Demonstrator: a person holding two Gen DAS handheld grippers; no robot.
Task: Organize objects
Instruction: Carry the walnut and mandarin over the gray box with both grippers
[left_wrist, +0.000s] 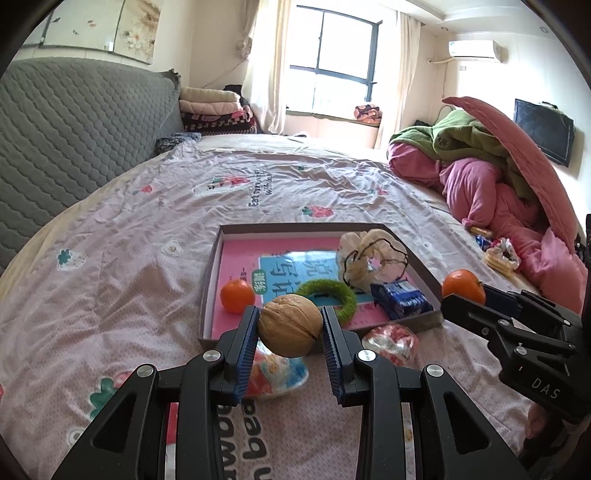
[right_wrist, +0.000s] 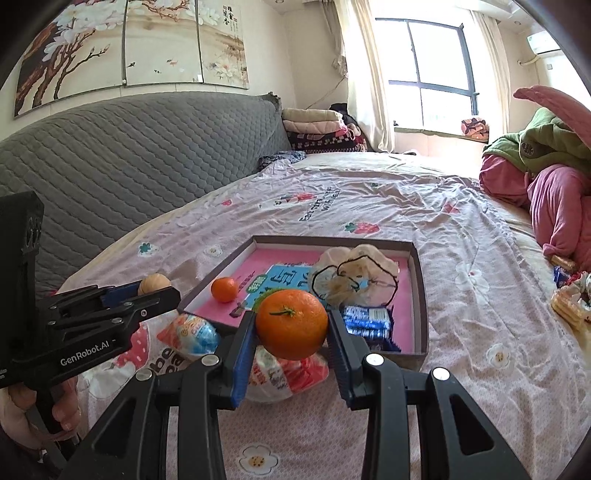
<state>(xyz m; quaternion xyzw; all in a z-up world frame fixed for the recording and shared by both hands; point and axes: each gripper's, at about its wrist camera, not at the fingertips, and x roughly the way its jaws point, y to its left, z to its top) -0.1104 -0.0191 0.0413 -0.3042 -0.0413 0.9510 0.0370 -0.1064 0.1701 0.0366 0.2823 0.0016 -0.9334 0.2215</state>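
Wrinkled pink bedsheet (left_wrist: 110, 229), shallow cardboard tray (left_wrist: 210, 273) on it. Left gripper (left_wrist: 290, 325) clamps ridged walnut (left_wrist: 290, 325); right gripper (right_wrist: 291, 330) clamps glossy round tangerine (right_wrist: 291, 324).

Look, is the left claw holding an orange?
No, the left claw is shut on a walnut; the right claw holds the orange.

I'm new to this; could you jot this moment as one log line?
left tongs: shut on walnut | right tongs: shut on tangerine | both held above bed, near box | box holds another tangerine
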